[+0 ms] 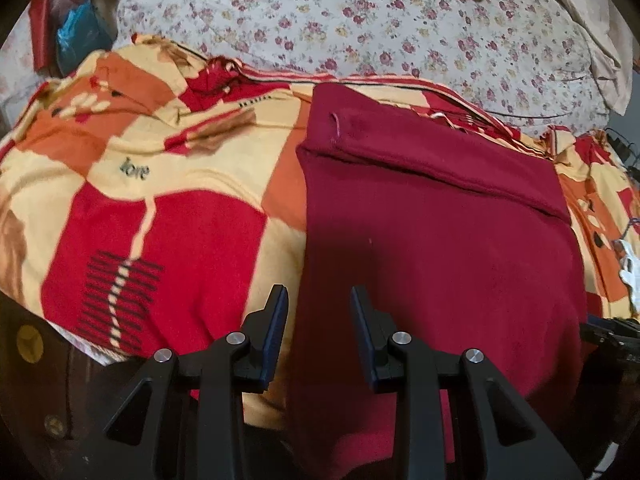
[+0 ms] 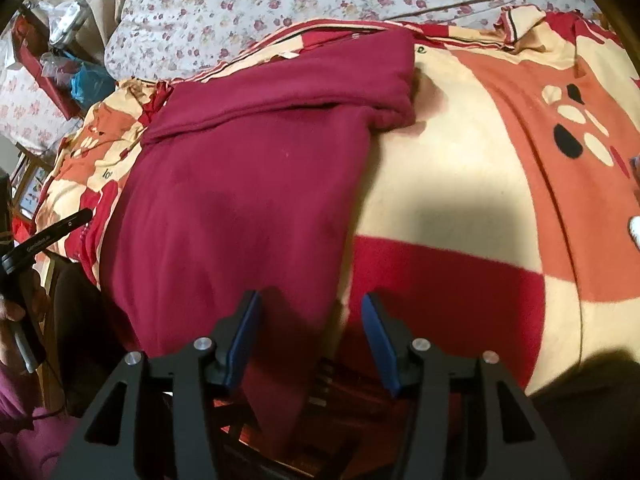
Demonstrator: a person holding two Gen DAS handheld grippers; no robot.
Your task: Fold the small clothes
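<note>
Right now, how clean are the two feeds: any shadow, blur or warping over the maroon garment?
Left wrist view: fisheye bends the blanket edges; the near end of the maroon garment is in deep shadow around the open left gripper; slightly soft. Right wrist view: a hard dark shadow lies on the blanket right of the garment; the open right gripper is sharp.

This is a bedroom in a home. A bed takes up nearly the whole view, spread with a thick fleece blanket (image 1: 168, 200) in red, orange and cream checks with the word "love" on it. Behind it lies a floral-print quilt (image 1: 360, 20). Bags and household clutter (image 2: 68, 60) pile up beside the bed on the left.
</note>
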